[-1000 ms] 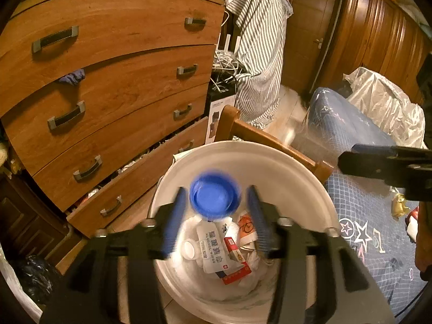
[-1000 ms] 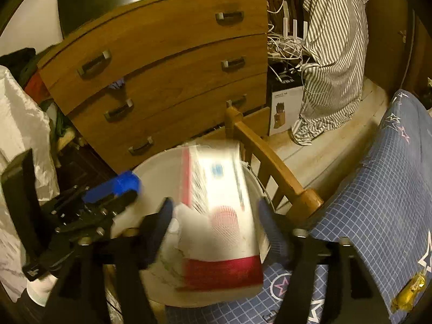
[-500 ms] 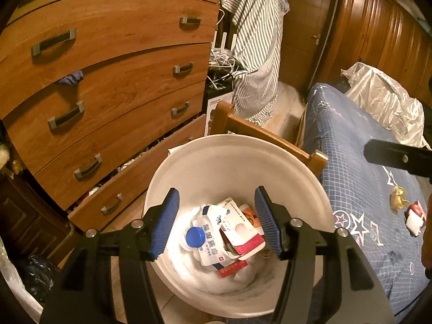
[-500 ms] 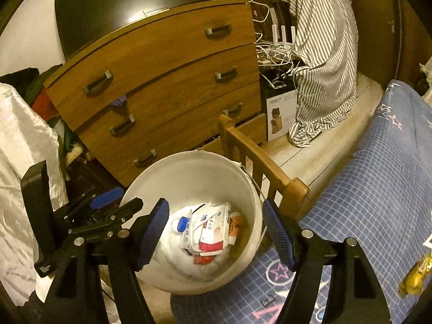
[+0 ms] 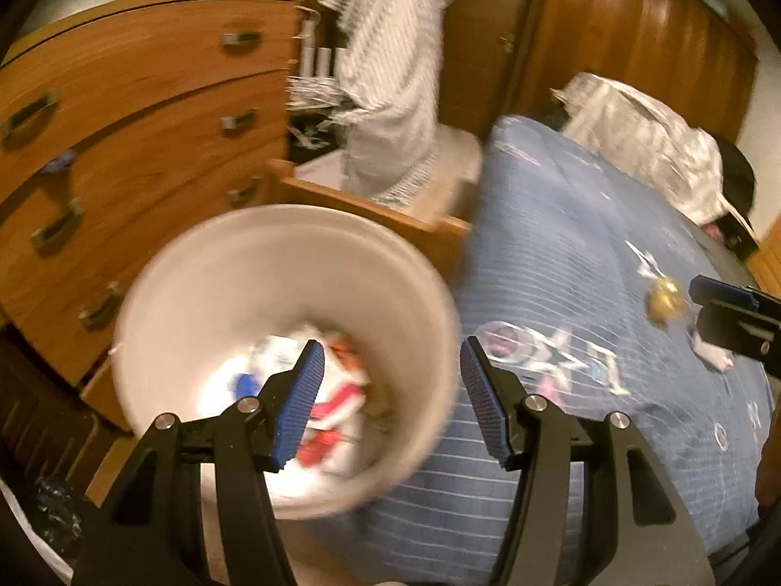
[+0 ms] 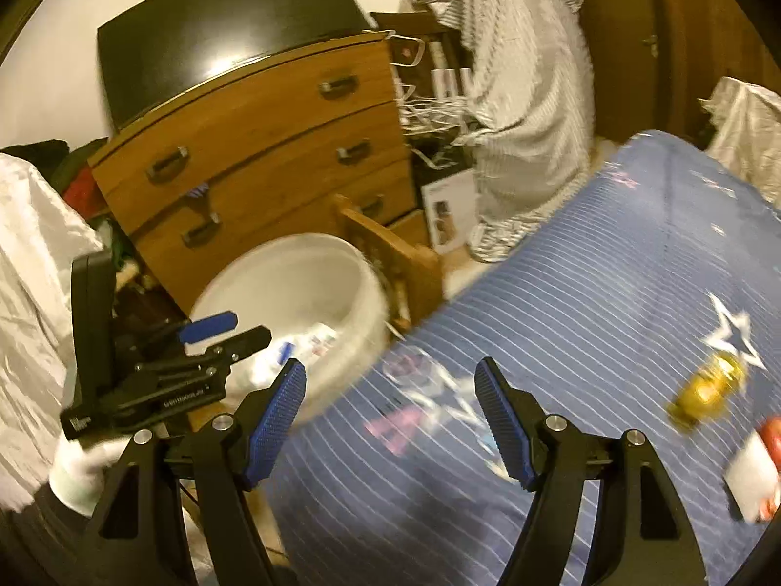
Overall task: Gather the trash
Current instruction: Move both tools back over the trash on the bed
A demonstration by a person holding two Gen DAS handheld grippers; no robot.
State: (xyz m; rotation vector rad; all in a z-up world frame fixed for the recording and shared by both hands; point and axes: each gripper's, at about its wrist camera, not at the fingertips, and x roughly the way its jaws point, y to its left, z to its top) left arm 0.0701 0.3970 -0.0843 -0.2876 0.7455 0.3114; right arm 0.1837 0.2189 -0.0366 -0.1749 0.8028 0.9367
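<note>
A white trash bucket (image 5: 205, 303) stands beside the bed and holds a blue bottle cap (image 5: 246, 383) and red-and-white wrappers (image 5: 337, 400); it also shows in the right wrist view (image 6: 293, 273). My left gripper (image 5: 390, 390) is open and empty over the bucket's right rim. My right gripper (image 6: 390, 415) is open and empty above the blue bedspread (image 6: 610, 303). A gold wrapper (image 6: 708, 386) and a red-and-white packet (image 6: 754, 469) lie on the bed to its right. The gold wrapper also shows in the left wrist view (image 5: 664, 300).
A wooden chest of drawers (image 5: 122, 136) stands behind the bucket, with a wooden chair frame (image 6: 390, 249) and a striped cloth (image 6: 512, 73) next to it. A crumpled silver sheet (image 5: 644, 132) lies at the bed's far end.
Both views have swung right, from over the bucket toward the bed. The dropped trash lies in the bucket. Both grippers stay open.
</note>
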